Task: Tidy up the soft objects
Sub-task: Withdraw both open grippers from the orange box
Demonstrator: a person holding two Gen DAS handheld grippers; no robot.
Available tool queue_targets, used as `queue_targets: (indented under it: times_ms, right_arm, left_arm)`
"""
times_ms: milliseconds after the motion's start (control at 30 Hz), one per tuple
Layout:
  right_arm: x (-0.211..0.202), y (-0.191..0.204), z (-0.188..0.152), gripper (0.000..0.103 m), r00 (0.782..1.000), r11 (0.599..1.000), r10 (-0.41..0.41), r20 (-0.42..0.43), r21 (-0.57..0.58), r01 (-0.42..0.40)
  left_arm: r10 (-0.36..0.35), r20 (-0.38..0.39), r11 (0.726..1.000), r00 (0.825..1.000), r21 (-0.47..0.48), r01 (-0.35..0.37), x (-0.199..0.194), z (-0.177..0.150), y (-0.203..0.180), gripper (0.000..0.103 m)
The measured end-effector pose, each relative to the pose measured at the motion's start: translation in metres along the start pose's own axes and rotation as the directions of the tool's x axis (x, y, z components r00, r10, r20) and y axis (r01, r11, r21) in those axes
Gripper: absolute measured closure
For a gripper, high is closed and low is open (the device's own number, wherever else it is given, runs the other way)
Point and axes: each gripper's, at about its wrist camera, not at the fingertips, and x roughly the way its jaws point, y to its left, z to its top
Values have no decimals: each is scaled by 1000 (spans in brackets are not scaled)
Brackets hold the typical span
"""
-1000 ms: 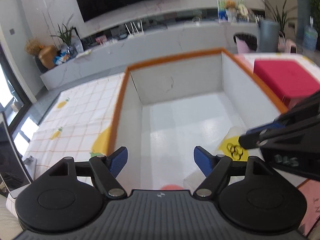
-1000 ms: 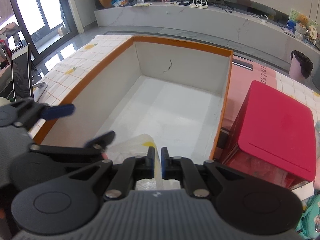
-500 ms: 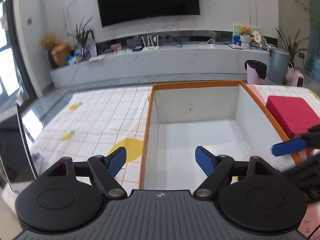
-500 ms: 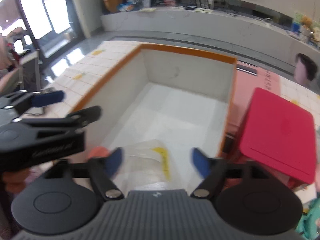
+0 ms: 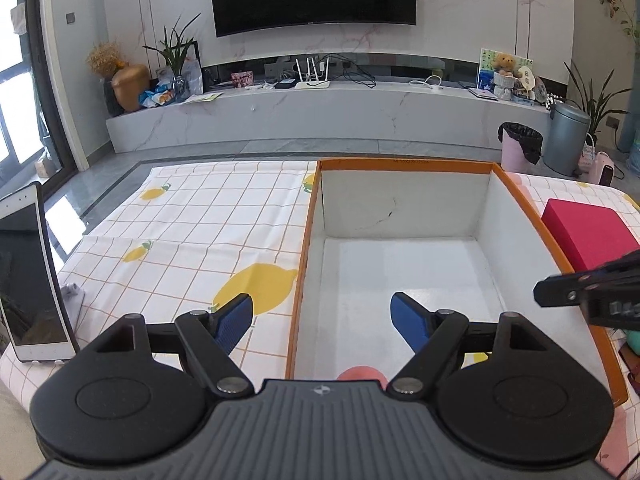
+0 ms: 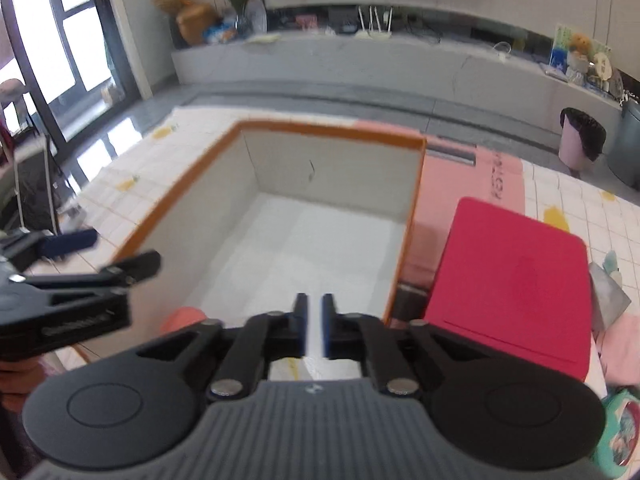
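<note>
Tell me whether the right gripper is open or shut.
Shut: the right gripper has its blue pads nearly together, with nothing visibly clamped between them.

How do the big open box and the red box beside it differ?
The open box has no lid, so its white inside shows; the red box is shut under a flat lid. The open box has an orange rim and white walls; the red box is red all over. The open box looks the larger. The red box lies to the right of the open box. Both are rectangular and sit on the lemon-print cloth.
</note>
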Motion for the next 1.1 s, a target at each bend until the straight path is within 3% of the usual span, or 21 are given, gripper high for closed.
queue_targets:
  times_ms: [200, 267, 333, 400, 467, 633, 767, 833, 900, 967, 1100]
  right_arm:
    - [23, 11, 9, 103, 997, 995, -77, -12, -57, 76]
    - [33, 13, 6, 103, 995, 993, -82, -51, -90, 77]
    - [35, 13, 1, 103, 992, 994, -30, -125, -108, 17]
    - [25, 7, 1, 103, 982, 993, 87, -165, -69, -100]
    - [12, -3, 5, 103, 973, 984, 179, -144, 8, -179]
    - [1, -8, 7, 103, 984, 990, 140, -111, 6, -140]
    - [5, -11, 2, 103, 951, 962, 270, -148, 72, -262]
    - [4, -2, 1, 103, 930, 945, 327, -168, 46, -324]
    - [5, 9, -1, 103, 924, 942, 331, -193, 0, -337]
    - [9, 13, -2, 103, 933, 951, 299, -203, -16, -308]
    - [16, 19, -6, 103, 918, 946, 306, -252, -31, -324]
  left_arm:
    - [7, -4, 1000, 1000, -3, -7, 1, 0, 1, 11]
    - [8, -9, 1000, 1000, -2, -8, 3, 0, 1, 11]
    - [6, -10, 1000, 1000, -1, -6, 3, 0, 1, 11]
    - [2, -10, 1000, 1000, -4, -2, 2, 0, 2, 11]
    - [2, -14, 1000, 1000, -10, -2, 2, 0, 3, 11]
    - [8, -29, 1000, 1000, -14, -9, 5, 0, 4, 11]
    - [8, -30, 1000, 1000, -15, -8, 4, 0, 4, 11]
    - [8, -31, 1000, 999, -16, -8, 4, 0, 4, 11]
    - [9, -37, 1000, 999, -16, -9, 5, 0, 4, 11]
    - [10, -45, 1000, 999, -16, -11, 6, -1, 3, 11]
    - [4, -50, 1000, 999, -17, -4, 6, -1, 5, 11]
